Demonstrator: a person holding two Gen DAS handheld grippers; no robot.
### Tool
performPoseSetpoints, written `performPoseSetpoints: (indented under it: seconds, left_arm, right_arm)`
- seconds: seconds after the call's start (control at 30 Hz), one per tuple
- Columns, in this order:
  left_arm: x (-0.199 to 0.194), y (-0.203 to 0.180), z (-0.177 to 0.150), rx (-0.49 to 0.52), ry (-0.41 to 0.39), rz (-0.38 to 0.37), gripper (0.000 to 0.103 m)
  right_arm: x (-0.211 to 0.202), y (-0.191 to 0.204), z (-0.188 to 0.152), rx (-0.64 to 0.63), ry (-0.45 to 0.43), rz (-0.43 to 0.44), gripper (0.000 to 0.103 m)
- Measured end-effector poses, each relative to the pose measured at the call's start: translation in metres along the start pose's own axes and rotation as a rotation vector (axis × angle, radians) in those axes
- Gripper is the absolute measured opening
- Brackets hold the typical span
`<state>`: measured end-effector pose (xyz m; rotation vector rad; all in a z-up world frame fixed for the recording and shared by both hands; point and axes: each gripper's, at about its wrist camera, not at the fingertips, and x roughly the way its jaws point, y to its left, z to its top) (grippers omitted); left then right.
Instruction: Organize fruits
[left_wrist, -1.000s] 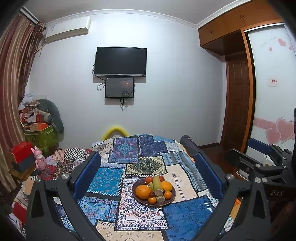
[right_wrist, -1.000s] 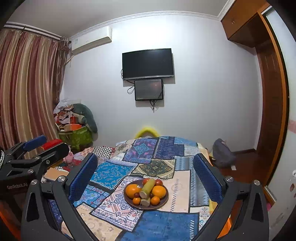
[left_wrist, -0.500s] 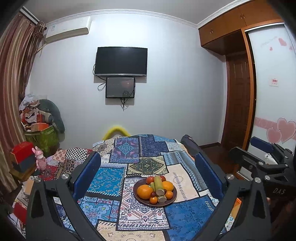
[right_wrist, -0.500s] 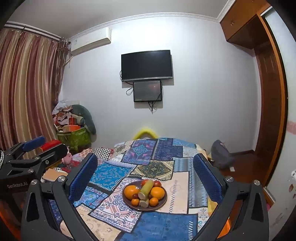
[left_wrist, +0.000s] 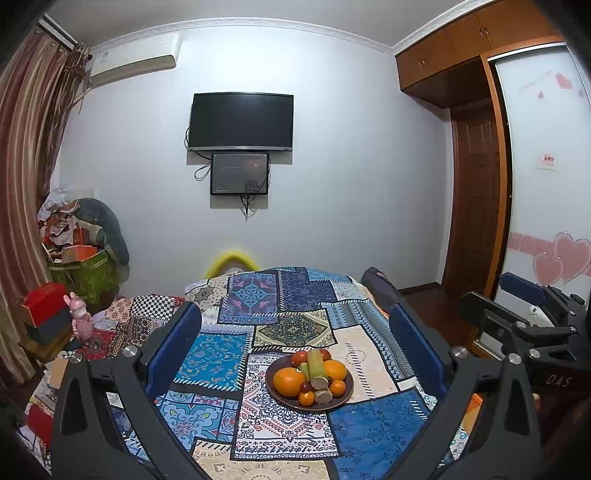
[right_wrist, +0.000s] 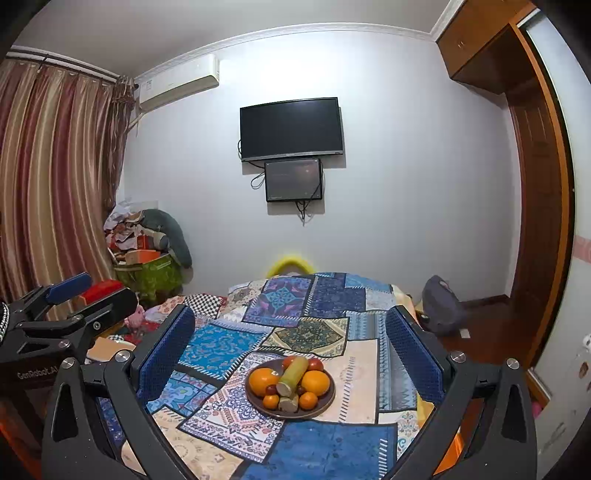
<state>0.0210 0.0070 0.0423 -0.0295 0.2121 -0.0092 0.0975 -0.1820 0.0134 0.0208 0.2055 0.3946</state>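
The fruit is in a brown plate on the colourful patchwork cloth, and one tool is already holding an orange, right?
Not quite. The fruit does sit in the round brown plate on the colourful patchwork cloth, but neither tool holds an orange. Both wrist views show the left tool and right tool open and empty.

We see both views evenly lit by soft indoor light from overhead, with no hard glare. The pale grey-white wall (left_wrist: 332, 184) shows faint shadows under the black wall-mounted television (left_wrist: 242, 122). Fisheye distortion bends the striped brown curtain (right_wrist: 48, 177) and the wooden wardrobe (left_wrist: 476, 55), and the corners darken to black. The centre stays sharp; the edges soften slightly.
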Motion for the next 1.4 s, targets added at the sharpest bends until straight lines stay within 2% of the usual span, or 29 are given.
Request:
performPoseSetpoints:
  seconds: [1.4]
  left_arm:
    - [0.011,0.009,-0.005,-0.018,0.039,-0.031,0.103]
  right_arm:
    - [0.01,-0.002,-0.003,0.022,0.031,0.01,0.103]
